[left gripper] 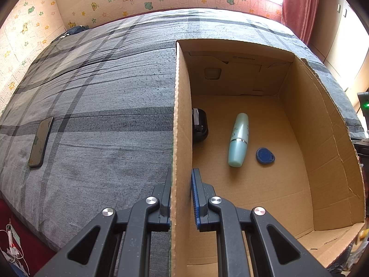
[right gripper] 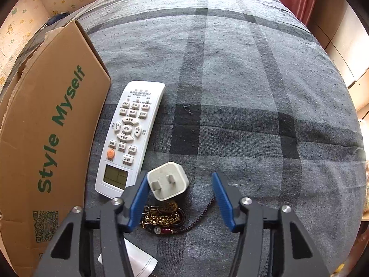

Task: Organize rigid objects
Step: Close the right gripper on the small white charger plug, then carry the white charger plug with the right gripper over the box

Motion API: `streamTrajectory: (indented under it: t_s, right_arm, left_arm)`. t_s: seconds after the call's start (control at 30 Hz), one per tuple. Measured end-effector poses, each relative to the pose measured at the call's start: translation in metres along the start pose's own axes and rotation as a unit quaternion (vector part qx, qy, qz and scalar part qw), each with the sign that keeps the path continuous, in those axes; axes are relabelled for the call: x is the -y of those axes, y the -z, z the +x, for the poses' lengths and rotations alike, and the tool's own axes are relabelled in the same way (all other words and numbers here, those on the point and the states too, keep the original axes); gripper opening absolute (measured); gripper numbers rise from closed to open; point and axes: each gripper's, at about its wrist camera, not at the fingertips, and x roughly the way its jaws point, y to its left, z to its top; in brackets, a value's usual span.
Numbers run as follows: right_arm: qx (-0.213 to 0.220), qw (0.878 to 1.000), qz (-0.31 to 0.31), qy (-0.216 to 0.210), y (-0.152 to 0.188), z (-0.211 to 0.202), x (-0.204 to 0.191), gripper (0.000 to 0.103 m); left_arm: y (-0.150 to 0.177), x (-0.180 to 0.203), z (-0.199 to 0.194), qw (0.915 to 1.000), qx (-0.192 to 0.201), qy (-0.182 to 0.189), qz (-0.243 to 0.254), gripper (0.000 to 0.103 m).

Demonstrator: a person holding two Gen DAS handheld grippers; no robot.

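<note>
Charger plug, a white rounded plastic cube, lies on the bed beside the cardboard box. Right gripper jaws stand spread, one pad brushing it; closing off-centre could flip it. Left gripper jaws pinch the box's corrugated wall.

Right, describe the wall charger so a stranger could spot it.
Find the cardboard box printed "Style Myself"; the white remote lies beside it. At the remote's near end sits the charger: a small white cube, two metal prongs up, unlike the beaded trinkets below.
</note>
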Motion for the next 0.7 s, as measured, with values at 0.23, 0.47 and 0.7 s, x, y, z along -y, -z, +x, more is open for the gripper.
streamTrajectory:
  t_s: [0.23, 0.47, 0.7]
  right_arm:
    - [0.003, 1.0, 0.0, 0.013, -0.001, -0.002, -0.007, 0.033]
    - [0.004, 1.0, 0.013, 0.017, -0.004, -0.019, -0.006, 0.033]
    - [-0.002, 1.0, 0.011, 0.02, -0.011, -0.039, -0.009, 0.033]
  left_arm:
    - [0.0, -0.001, 0.001, 1.0, 0.0, 0.0, 0.0, 0.014]
    - [0.0, -0.001, 0.001, 1.0, 0.0, 0.0, 0.0, 0.014]
    - [0.0, -0.001, 0.001, 1.0, 0.0, 0.0, 0.0, 0.014]
